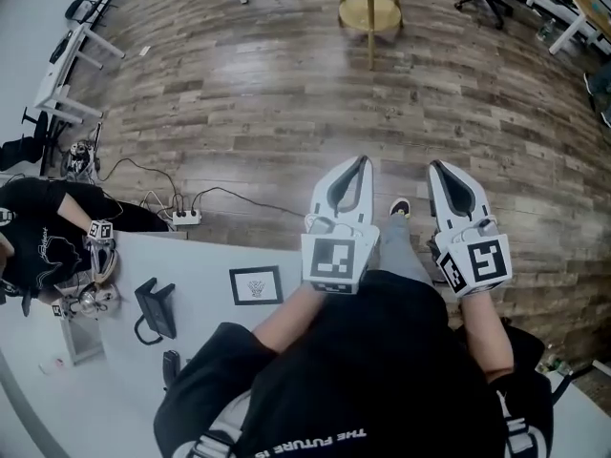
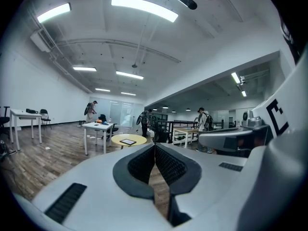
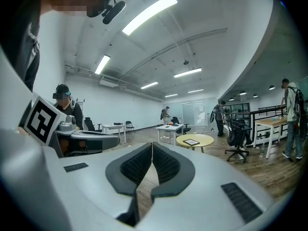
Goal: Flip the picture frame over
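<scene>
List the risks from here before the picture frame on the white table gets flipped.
1. The left gripper and right gripper are both shut and point out over the floor, away from the picture frame. Unless they open first, they may only shove it.
2. The frame lies flat on the white table, so its edge may slip out of a grip.
3. A black object sits close beside the frame and could get knocked.
</scene>
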Demonstrator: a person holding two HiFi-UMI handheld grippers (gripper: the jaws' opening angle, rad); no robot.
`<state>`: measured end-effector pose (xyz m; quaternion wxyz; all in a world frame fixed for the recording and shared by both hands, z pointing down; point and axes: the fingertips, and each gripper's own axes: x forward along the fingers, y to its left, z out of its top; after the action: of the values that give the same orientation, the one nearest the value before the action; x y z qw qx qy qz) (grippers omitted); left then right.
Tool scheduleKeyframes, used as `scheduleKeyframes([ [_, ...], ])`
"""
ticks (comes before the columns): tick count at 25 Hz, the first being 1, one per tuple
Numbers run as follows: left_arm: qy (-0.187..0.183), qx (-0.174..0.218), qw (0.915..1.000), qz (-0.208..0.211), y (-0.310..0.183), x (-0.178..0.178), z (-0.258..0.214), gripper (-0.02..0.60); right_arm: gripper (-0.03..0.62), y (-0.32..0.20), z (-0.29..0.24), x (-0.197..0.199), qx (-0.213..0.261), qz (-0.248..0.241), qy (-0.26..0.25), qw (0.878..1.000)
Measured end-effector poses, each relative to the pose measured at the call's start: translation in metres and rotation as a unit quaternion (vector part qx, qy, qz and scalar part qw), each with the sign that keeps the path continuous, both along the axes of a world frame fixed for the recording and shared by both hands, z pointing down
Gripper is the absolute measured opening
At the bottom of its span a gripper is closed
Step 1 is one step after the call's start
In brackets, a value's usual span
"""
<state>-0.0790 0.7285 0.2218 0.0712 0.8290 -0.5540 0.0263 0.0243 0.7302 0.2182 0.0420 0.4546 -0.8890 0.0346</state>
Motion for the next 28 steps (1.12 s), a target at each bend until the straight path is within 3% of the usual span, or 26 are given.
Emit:
scheduleKeyframes([
  [8,-0.015,-0.002,0.9999,-0.008,-0.058,0.017,0.009,0.023,0.021,-0.058,0.012,0.017,-0.009,-0.011,-0.009,1.0],
  [21,-0.048,-0.005,0.9987,-0.019,-0.218,0.091,0.017,0.023,0.021,-0.222,0.023,0.103,-0.019,-0.017,-0.031,0.999],
  [28,-0.058,-0.006,0.9979,-0.028,-0.27,0.123,0.018,0.023,0.021,-0.274,0.021,0.127,0.015,-0.036,0.005,0.999],
])
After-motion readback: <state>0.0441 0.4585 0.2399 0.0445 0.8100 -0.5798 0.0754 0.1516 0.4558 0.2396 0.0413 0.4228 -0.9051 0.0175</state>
